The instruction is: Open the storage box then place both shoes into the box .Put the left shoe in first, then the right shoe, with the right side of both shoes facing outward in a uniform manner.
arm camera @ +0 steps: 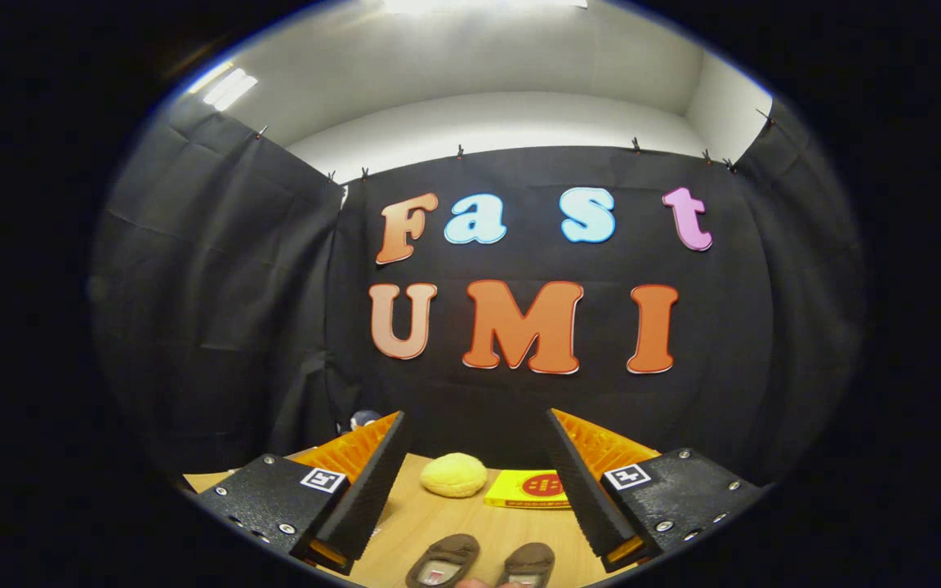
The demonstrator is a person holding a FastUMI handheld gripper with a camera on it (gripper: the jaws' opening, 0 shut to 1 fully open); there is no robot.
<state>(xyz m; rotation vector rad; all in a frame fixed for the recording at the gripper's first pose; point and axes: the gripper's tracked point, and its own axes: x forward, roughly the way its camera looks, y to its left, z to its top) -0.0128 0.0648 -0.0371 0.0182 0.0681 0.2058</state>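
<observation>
Two brown shoes lie side by side on the wooden table, low between my fingers: the left-hand shoe (pixel 443 560) and the right-hand shoe (pixel 528 563), openings up, their near ends cut off. My gripper (pixel 477 426) is held above the table, open wide, with nothing between its fingers. Its fingertips point toward the booth's back wall, well beyond the shoes.
A yellow bun-shaped object (pixel 454 474) sits on the wooden table (pixel 405 523) beyond the shoes. A flat yellow packet (pixel 529 489) lies to its right. A small dark object (pixel 363 420) peeks out behind the left finger. Black cloth walls close the booth.
</observation>
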